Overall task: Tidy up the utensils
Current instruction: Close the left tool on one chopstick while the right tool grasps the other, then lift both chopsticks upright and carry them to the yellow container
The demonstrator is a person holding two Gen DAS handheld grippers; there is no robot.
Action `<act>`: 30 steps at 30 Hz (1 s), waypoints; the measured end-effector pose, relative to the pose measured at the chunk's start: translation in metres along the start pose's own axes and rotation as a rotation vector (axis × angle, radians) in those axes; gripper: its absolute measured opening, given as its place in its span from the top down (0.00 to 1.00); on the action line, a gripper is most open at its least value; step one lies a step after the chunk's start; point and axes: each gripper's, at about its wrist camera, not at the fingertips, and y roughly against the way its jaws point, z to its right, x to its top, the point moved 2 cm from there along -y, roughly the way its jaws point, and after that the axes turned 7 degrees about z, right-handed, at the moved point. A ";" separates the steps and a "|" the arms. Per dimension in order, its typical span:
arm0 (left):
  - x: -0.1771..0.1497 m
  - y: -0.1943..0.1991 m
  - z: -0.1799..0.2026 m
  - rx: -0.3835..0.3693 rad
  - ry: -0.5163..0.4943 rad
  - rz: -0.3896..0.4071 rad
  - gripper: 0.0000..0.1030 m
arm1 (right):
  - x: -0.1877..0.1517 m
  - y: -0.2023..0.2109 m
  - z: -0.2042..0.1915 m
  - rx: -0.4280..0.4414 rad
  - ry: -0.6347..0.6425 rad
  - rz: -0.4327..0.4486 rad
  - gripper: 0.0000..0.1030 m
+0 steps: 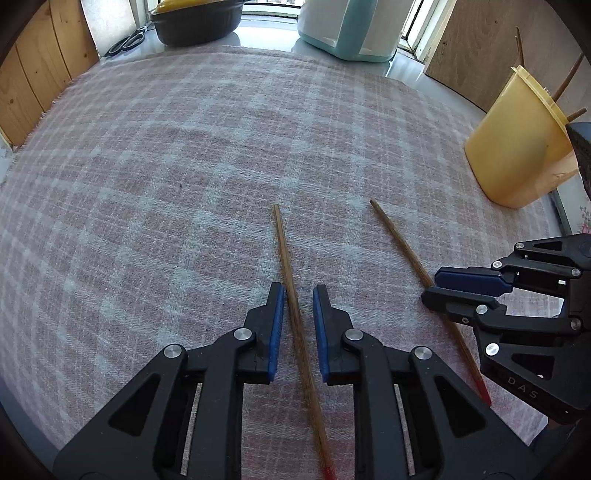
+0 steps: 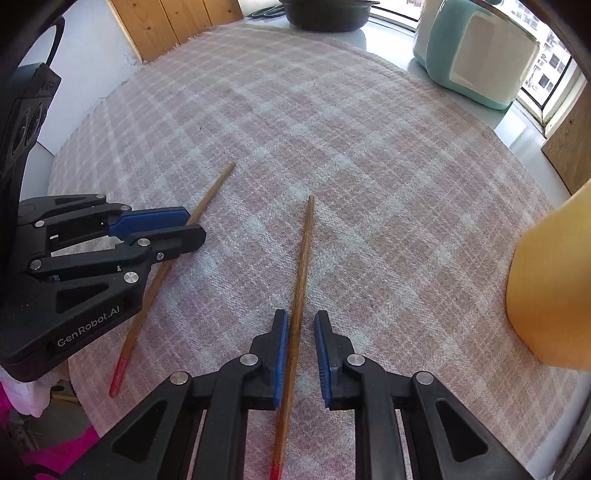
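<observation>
Two wooden chopsticks with red ends lie on the checked cloth. My left gripper [image 1: 298, 295] is open, its fingers on either side of the left chopstick [image 1: 295, 306]. My right gripper [image 2: 301, 325] is open around the right chopstick [image 2: 301, 280]. The left wrist view shows the right gripper [image 1: 439, 288] over the right chopstick [image 1: 402, 243]. The right wrist view shows the left gripper [image 2: 192, 225] over the left chopstick [image 2: 207, 199]. A yellow holder [image 1: 517, 147] with several sticks in it stands at the right; it also shows in the right wrist view [image 2: 554, 280].
The pink and white checked cloth [image 1: 184, 166] covers the table. A dark pot with a yellow lid [image 1: 195, 20], scissors [image 1: 127, 42] and a white and teal container [image 1: 347, 26] stand at the far edge. Wooden panels line the left side.
</observation>
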 end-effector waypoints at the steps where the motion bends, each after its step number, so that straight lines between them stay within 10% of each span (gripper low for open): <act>1: 0.000 0.000 0.001 0.003 -0.012 0.002 0.86 | 0.002 -0.002 -0.002 -0.006 0.016 -0.003 0.95; 30: 0.008 0.084 0.009 -0.166 0.118 0.168 0.97 | -0.029 0.090 0.029 0.022 -0.119 0.221 0.97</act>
